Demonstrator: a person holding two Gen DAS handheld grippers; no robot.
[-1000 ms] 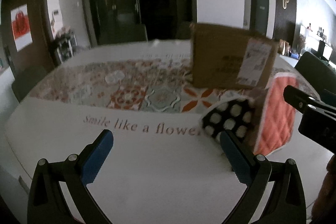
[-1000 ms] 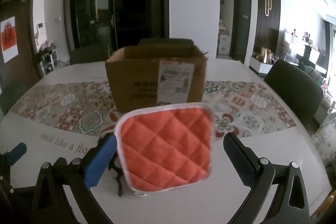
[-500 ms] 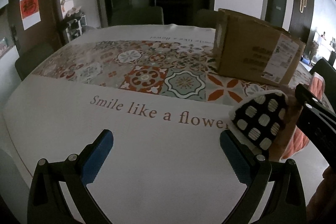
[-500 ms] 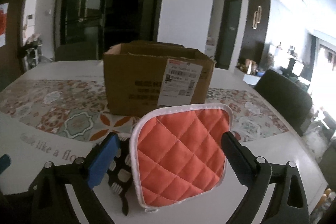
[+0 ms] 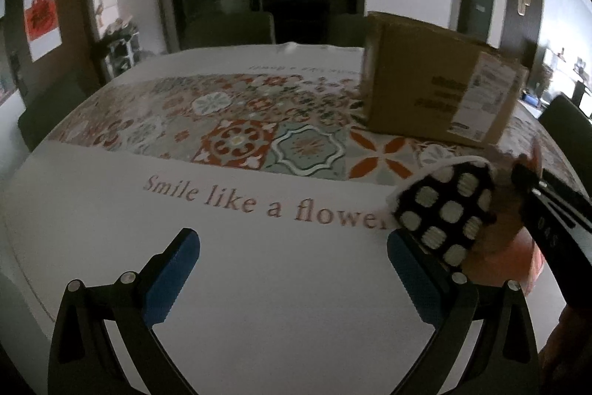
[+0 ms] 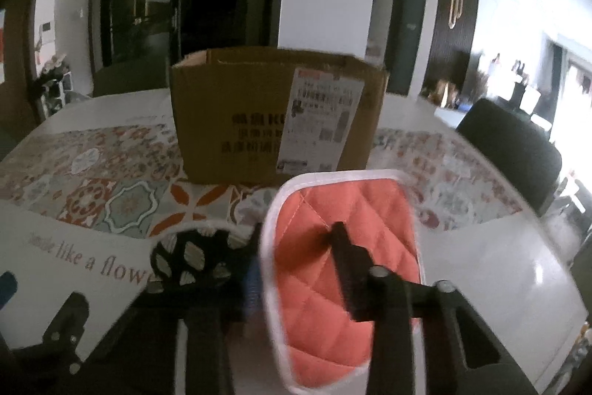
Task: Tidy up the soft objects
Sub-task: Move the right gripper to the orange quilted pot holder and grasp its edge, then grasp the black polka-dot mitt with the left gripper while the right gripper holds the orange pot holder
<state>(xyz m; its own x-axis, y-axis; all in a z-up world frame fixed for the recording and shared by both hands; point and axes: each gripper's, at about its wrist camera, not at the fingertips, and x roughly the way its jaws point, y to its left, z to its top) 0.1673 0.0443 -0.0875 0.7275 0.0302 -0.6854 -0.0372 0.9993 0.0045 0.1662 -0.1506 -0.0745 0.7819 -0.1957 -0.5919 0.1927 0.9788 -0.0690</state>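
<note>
Right tool (image 6: pixel 296 261) closing on orange potholder (image 6: pixel 344 210), left tool (image 5: pixel 292 269) agape, empty; cardboard box (image 6: pixel 236 121) contents unseen

We note a white table (image 5: pixel 259 284) w/ a patterned tile-print runner (image 5: pixel 236 136) across its middle and printed lettering nearer us. A cardboard box (image 6: pixel 273 113) stands on the runner; orange quilted pad (image 6: pixel 344 210) and black-white dotted pad (image 5: pixel 444 210) sit just before it.
</note>
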